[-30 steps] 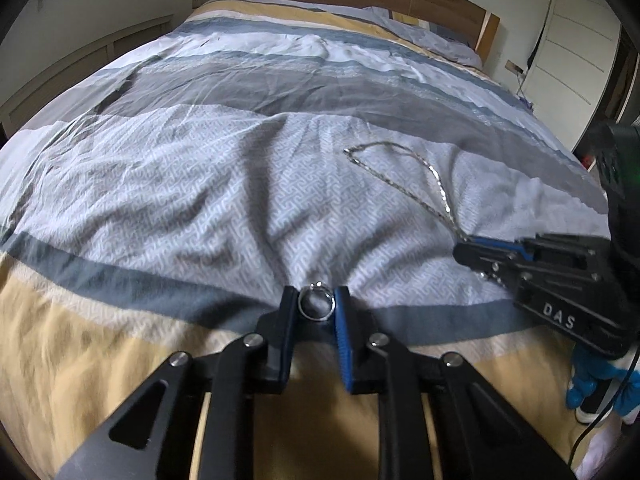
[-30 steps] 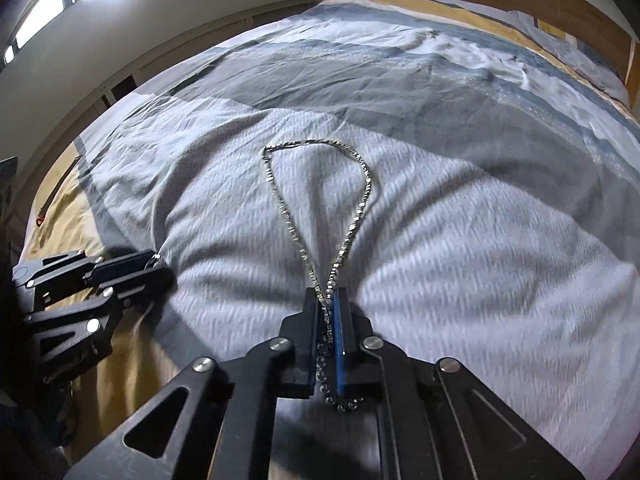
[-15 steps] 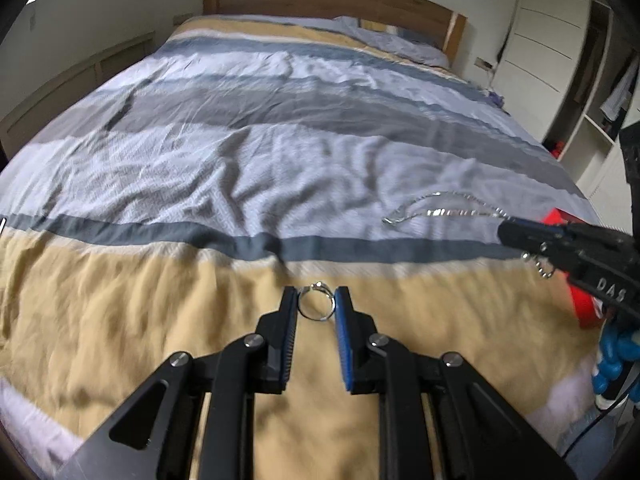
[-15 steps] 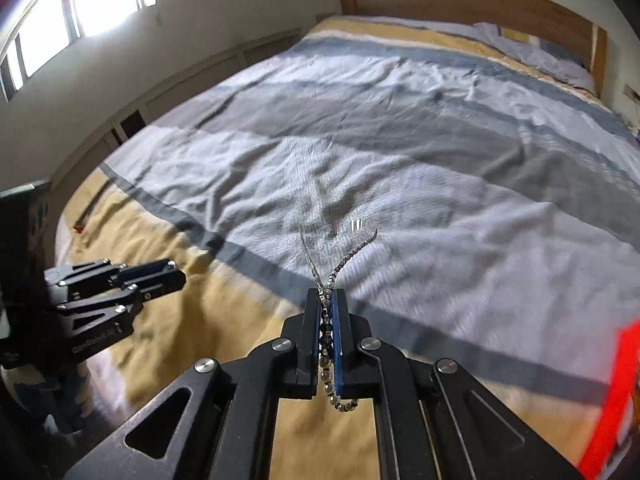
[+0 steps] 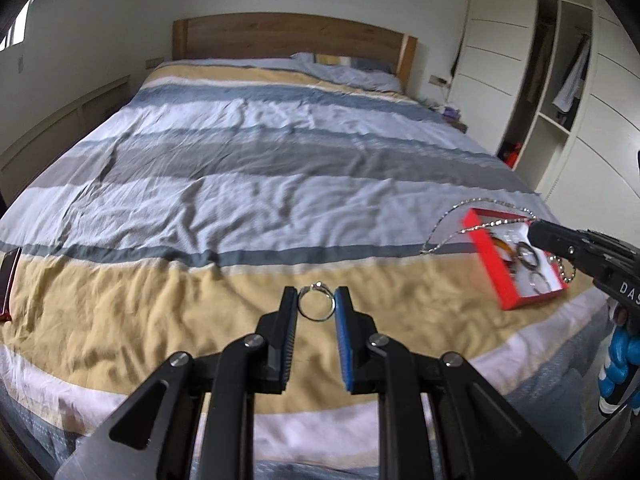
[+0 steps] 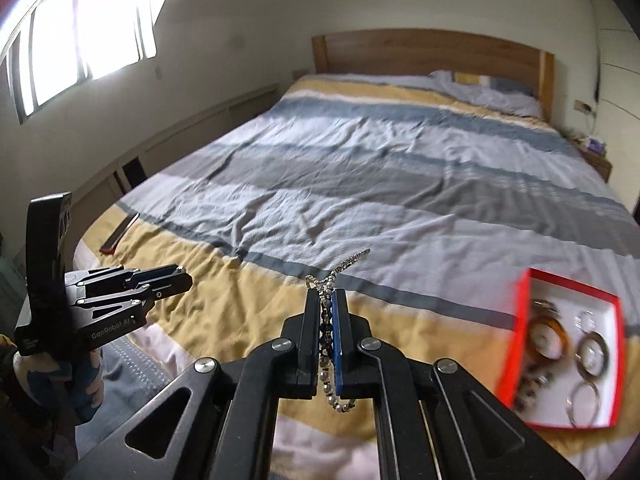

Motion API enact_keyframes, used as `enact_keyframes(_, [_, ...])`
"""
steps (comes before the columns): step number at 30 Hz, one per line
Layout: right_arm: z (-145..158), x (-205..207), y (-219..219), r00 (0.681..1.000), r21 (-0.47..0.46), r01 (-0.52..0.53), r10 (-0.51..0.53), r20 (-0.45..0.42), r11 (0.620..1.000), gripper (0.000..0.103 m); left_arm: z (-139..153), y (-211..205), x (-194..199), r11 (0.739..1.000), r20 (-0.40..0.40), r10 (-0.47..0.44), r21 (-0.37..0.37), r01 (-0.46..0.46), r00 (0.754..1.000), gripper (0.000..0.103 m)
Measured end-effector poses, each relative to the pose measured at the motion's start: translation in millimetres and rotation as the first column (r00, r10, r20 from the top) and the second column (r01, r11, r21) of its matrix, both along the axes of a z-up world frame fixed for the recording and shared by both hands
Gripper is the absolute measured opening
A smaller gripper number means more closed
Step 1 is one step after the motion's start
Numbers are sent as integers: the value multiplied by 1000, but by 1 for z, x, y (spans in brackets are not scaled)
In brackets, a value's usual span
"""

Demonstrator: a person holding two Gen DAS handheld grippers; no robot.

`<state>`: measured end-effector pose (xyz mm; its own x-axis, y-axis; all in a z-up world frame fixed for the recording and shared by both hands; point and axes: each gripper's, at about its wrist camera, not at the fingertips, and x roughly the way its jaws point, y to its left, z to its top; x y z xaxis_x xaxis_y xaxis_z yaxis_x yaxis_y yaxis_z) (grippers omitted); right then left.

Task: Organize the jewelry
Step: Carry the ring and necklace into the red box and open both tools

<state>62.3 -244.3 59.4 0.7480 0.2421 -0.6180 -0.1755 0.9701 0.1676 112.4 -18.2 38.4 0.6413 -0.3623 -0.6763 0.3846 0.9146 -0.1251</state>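
Note:
My left gripper [image 5: 316, 304] is shut on a silver ring [image 5: 316, 307], held in the air above the yellow stripe of the bedcover. My right gripper [image 6: 327, 300] is shut on a silver chain necklace [image 6: 329, 320]; its loop sticks out ahead and its end hangs below the jaws. In the left wrist view the right gripper [image 5: 538, 232] holds the necklace [image 5: 460, 224] over the near edge of a red jewelry box [image 5: 490, 264]. The box [image 6: 512, 344], white inside, holds several rings and bangles and lies on the bed's near right corner.
The striped bedcover [image 5: 248, 184] fills both views, with a wooden headboard [image 5: 296, 40] at the far end. A dark red phone [image 6: 119, 233] lies at the bed's left edge. White wardrobes [image 5: 560, 80] stand on the right. The left gripper [image 6: 176, 276] shows at left.
Both grippers have lifted and pulled back toward the foot of the bed, carrying the ring and the necklace off the cover. The red box has come into view at the right.

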Motion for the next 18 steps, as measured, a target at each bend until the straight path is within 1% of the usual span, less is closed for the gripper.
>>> enact_keyframes(5, [13,-36,-37,996,22,72,-73,48,997,5,20,-32,-23,998,20,-61,-10,61,998,17])
enact_keyframes(9, [15,-63,-72,988,39,136,-138,66,990,5,27,-71,-33,993,8,-120,-12,120,993,17])
enact_keyframes(14, [4,-84,-126,973,52,223,-225,56,974,5,24,-130,-40,978,-19,-209,8,210,978,17])
enact_keyframes(18, [-13,-94,-174,955,70,293,-296,25,953,5,14,-182,-43,960,-44,-276,26,277,960,17])
